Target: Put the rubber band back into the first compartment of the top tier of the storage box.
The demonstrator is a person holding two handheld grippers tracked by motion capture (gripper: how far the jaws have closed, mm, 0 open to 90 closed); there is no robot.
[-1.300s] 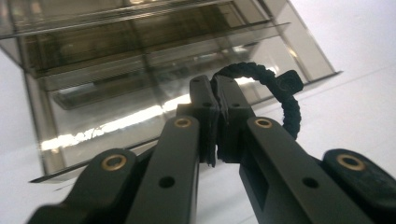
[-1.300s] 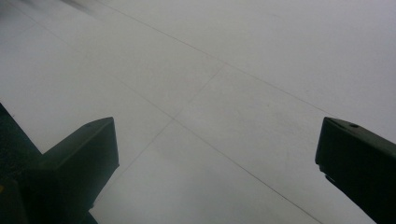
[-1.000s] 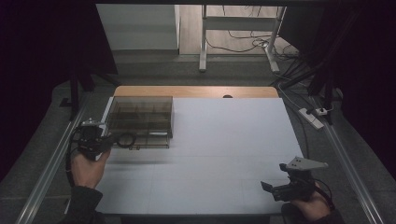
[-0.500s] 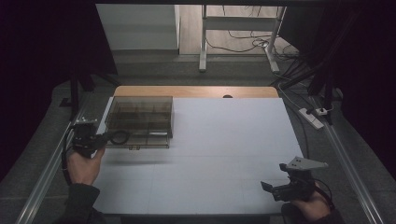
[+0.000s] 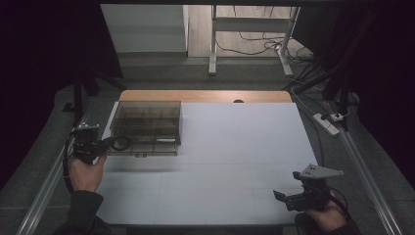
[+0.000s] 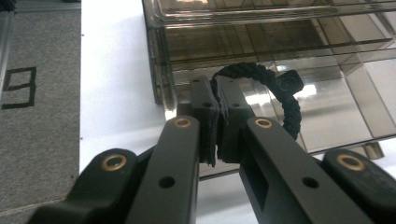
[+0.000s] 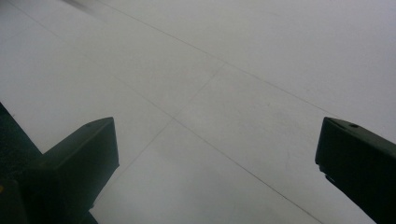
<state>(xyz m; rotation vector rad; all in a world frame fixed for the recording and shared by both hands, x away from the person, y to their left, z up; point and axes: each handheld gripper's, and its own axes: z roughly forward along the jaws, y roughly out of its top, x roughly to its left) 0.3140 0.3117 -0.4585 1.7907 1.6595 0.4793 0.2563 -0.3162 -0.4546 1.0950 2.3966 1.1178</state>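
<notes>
A smoky see-through compartment box (image 5: 147,127) stands on the white table (image 5: 235,147) at the back left. My left gripper (image 5: 108,144) hovers at the box's near left corner, shut on a black braided cord bracelet (image 5: 121,143). In the left gripper view the jaws (image 6: 215,100) pinch one end of the bracelet (image 6: 285,88), and its loop hangs in front of the box's (image 6: 280,42) compartments. My right gripper (image 5: 281,197) rests near the table's front right edge. Its jaws (image 7: 219,154) stand wide open over bare table.
A wooden strip (image 5: 205,96) runs along the table's far edge. Metal rails (image 5: 44,186) flank the table on both sides. A power strip (image 5: 327,122) lies on the floor at the right. Cables and a metal stand (image 5: 244,44) are beyond the table.
My left gripper has shifted a little to the left with the bracelet, away from the box's front. The right gripper has stayed where it was.
</notes>
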